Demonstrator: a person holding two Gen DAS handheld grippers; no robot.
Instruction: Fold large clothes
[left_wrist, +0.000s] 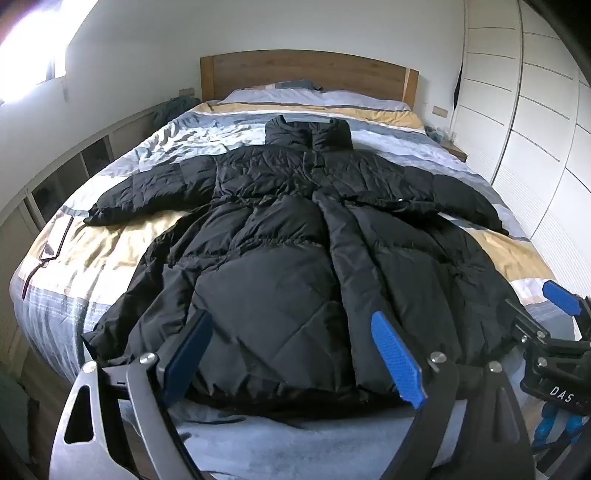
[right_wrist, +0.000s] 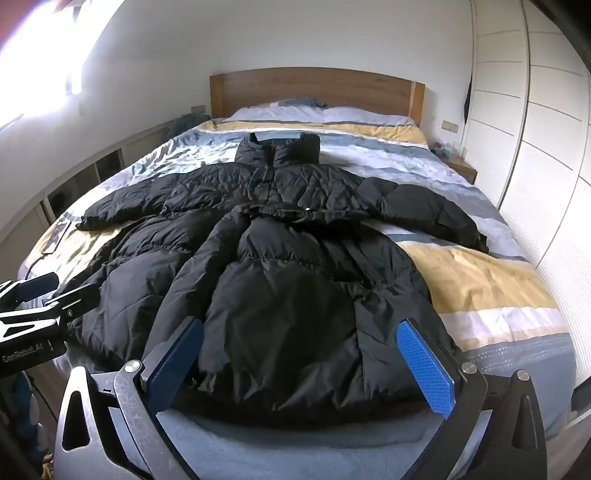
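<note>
A long black puffer coat (left_wrist: 288, 236) lies spread flat on the bed, collar toward the headboard and both sleeves stretched out sideways. My left gripper (left_wrist: 291, 328) hovers open over the coat's hem at the foot of the bed, nothing between its blue pads. In the right wrist view the same coat (right_wrist: 280, 266) fills the middle, and my right gripper (right_wrist: 301, 338) stands open above the hem's right part, empty too. Each gripper shows at the edge of the other's view: the right one (left_wrist: 554, 332), the left one (right_wrist: 44, 295).
The bed (left_wrist: 96, 258) has a striped grey, white and yellow duvet and a wooden headboard (left_wrist: 310, 74). White wardrobe doors (left_wrist: 535, 110) run along the right. A low shelf unit (left_wrist: 66, 177) lines the left wall. A nightstand (right_wrist: 460, 166) stands by the headboard's right.
</note>
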